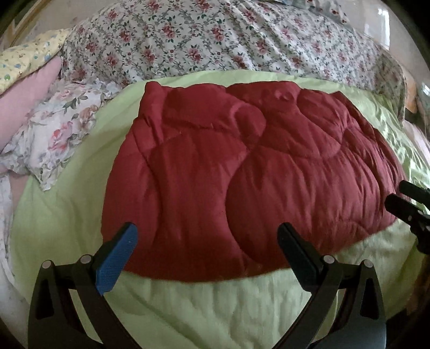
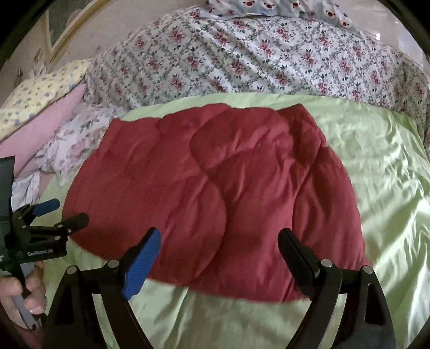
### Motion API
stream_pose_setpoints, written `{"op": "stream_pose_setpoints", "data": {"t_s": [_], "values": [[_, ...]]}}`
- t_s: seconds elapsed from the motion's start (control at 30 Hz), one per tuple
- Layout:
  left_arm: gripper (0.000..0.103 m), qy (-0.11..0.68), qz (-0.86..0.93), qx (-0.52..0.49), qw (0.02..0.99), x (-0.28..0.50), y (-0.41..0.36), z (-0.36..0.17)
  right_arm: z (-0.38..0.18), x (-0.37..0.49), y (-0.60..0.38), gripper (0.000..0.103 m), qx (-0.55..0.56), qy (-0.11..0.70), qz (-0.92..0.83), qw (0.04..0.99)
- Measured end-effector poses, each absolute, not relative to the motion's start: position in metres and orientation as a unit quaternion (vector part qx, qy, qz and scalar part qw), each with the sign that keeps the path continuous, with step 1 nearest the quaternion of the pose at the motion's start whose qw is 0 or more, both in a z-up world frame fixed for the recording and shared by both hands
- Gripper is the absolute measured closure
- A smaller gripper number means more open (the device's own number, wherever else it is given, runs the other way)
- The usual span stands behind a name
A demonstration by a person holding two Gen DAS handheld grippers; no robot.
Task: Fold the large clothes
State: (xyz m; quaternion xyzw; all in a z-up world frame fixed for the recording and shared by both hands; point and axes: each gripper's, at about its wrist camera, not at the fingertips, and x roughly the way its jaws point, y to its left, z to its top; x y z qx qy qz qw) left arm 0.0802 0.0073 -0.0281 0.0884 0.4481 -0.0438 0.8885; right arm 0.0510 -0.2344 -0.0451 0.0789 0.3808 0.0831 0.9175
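Both your grippers spread wide, holding nothing.
Left gripper [image 1: 208, 239] and right gripper [image 2: 219, 243] hover over the folded red quilted garment [image 1: 242, 171] on the green bedspread [image 1: 215, 303].

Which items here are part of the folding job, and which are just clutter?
Job:
- dark red quilted garment, folded on the bed
- left tongs, open, empty
- right tongs, open, empty

Lying about:
- light green bedspread
- rose-print duvet
- floral pillow
- pink pillow
- yellow patterned pillow
- bear-print cloth
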Motion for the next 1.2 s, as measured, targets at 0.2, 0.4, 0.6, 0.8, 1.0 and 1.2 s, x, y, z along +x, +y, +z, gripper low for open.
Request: {"op": "stream_pose_setpoints", "data": {"t_s": [0.2,0.4,0.6,0.8,1.0,1.2], "values": [[0.0,0.446,-0.043,0.09,0.89,0.069,0.008,-0.026,-0.046,0.031,-0.229,0.013,0.072,0.383,0.085,0.917],[0.0,0.444,-0.043,0.089,0.891,0.06,0.008,-0.024,-0.049,0.025,-0.231,0.013,0.076,0.391,0.081,0.914],[0.0,0.458,-0.048,0.073,0.884,0.06,0.013,-0.028,-0.051,0.021,-0.227,0.013,0.074,0.394,0.083,0.912],[0.0,0.468,-0.052,0.04,0.882,0.078,0.025,-0.037,-0.06,0.037,-0.23,0.012,0.075,0.404,0.067,0.909],[0.0,0.491,-0.045,-0.007,0.87,0.115,0.045,-0.06,-0.074,0.069,-0.243,0.01,0.087,0.409,0.044,0.907],[0.0,0.489,-0.03,0.007,0.872,0.121,0.041,-0.06,-0.079,0.082,-0.246,0.006,0.079,0.416,0.029,0.906]]}}
